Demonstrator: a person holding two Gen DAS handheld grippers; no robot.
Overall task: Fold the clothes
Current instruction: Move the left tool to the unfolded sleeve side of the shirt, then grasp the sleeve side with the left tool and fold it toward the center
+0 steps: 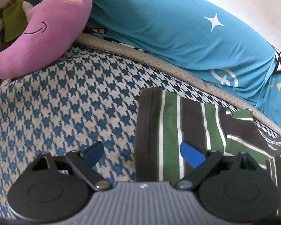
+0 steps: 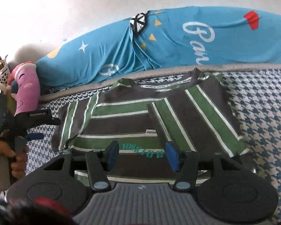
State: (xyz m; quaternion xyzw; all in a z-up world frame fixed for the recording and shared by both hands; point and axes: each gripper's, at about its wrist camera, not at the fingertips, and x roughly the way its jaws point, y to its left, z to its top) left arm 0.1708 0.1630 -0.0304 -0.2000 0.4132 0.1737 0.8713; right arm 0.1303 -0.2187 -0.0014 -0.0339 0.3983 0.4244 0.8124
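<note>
Left gripper [image 1: 143, 156] wide open, nothing held, straddling the left edge of the striped shirt [image 1: 187, 127]: one blue pad over the houndstooth cover [image 1: 65, 97], the other over the shirt. Right gripper [image 2: 142, 154] also spread open and empty, hovering just above the shirt's [image 2: 144, 120] near hem, sleeves folded in across the body and collar at the far end. Beyond both: grey piped edge, blue printed bedding [image 1: 168, 30], pink plush [image 1: 52, 24] off to the far left; hand [image 2: 7, 159] gripping the left tool's handle.
</note>
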